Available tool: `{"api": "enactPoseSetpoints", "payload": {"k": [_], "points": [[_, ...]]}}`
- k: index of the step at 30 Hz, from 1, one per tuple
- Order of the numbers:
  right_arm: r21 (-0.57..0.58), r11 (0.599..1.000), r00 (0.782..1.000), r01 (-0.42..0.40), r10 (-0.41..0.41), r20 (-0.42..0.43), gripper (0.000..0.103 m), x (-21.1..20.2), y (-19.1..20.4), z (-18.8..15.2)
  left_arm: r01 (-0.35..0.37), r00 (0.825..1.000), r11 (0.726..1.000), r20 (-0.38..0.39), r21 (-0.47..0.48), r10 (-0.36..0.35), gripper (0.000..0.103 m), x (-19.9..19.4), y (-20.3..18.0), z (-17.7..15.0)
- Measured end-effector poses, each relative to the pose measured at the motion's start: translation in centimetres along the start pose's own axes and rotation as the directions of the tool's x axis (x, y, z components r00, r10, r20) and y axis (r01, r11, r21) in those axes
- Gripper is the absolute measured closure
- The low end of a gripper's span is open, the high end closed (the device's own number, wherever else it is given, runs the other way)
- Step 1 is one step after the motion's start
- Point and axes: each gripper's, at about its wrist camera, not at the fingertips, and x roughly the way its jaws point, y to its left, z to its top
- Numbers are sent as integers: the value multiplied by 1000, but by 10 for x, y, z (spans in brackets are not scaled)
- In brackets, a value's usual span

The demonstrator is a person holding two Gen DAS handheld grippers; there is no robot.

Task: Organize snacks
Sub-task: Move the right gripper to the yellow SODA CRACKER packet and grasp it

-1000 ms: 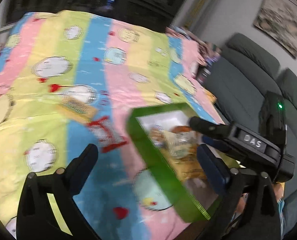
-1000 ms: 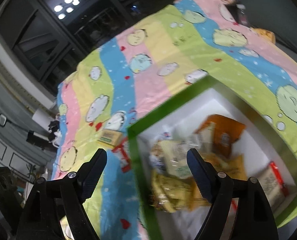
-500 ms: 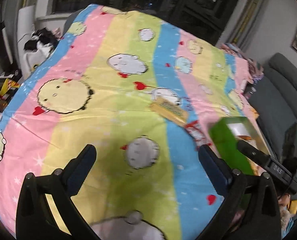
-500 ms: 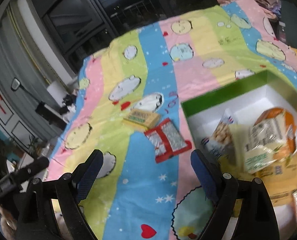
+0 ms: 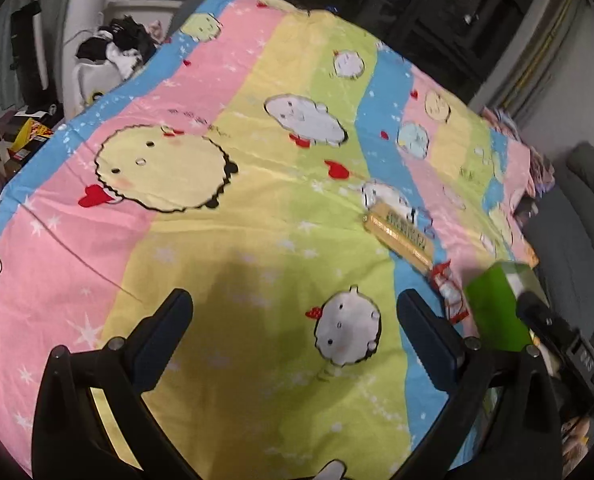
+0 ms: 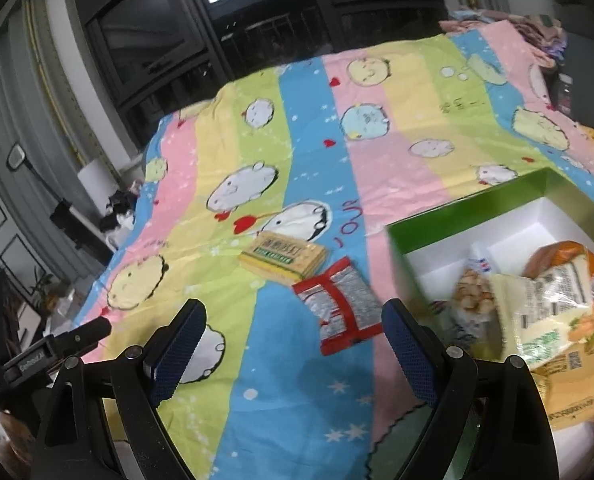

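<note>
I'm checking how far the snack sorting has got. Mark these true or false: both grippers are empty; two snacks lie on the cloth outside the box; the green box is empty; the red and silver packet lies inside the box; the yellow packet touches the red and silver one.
1. Both grippers are empty. True: the left gripper and the right gripper are open with nothing between the fingers.
2. Two snacks lie on the cloth outside the box. True: the yellow packet and the red and silver packet.
3. The green box is empty. False: several snack bags lie in it.
4. The red and silver packet lies inside the box. False: it lies on the striped cloth beside it.
5. The two packets touch. True, corner to corner.
</note>
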Motion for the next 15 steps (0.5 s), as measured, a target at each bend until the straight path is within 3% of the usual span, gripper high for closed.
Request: {"api": "enactPoseSetpoints", "payload": {"k": [5,9,15], "points": [[-138,989,995,49,-60,-77,13,22,31,-2,-73,997,995,28,69,71,1,-2,2,2],[-180,983,980,16,-51,-193,13,43,47,-1,-53,999,998,-1,33,53,1,2,10,2],[-282,954,923,102,-197,-332,13,68,61,14,-79,997,996,-12,29,79,1,2,11,2]]}}
